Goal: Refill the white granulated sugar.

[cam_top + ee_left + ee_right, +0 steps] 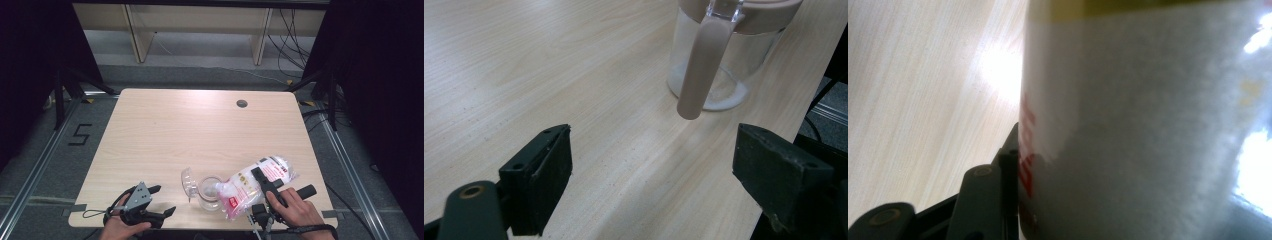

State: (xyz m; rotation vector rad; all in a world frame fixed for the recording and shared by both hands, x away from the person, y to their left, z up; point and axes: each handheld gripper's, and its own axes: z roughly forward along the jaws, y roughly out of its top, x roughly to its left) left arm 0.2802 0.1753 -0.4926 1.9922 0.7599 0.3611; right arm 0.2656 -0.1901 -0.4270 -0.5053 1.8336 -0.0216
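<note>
A clear jar [210, 194] stands near the table's front edge, its lid [188, 183] flipped open to the left. In the left gripper view the jar [751, 60] has a beige rim and handle [700, 70], with a little white powder at its bottom. A plastic bag of white powder [250, 181] with red print lies tilted, its mouth at the jar's opening. My right gripper [258, 176] is shut on the bag [1148, 125], one black finger [998, 200] pressed to its side. My left gripper [165, 200] rests open left of the jar, nothing between its jaws [659, 165].
The light wooden table [200, 130] has a dark cable hole [242, 103] at the back right. Its front edge runs just below both hands. Black curtains flank the table, and wooden shelf legs and cables stand beyond the far edge.
</note>
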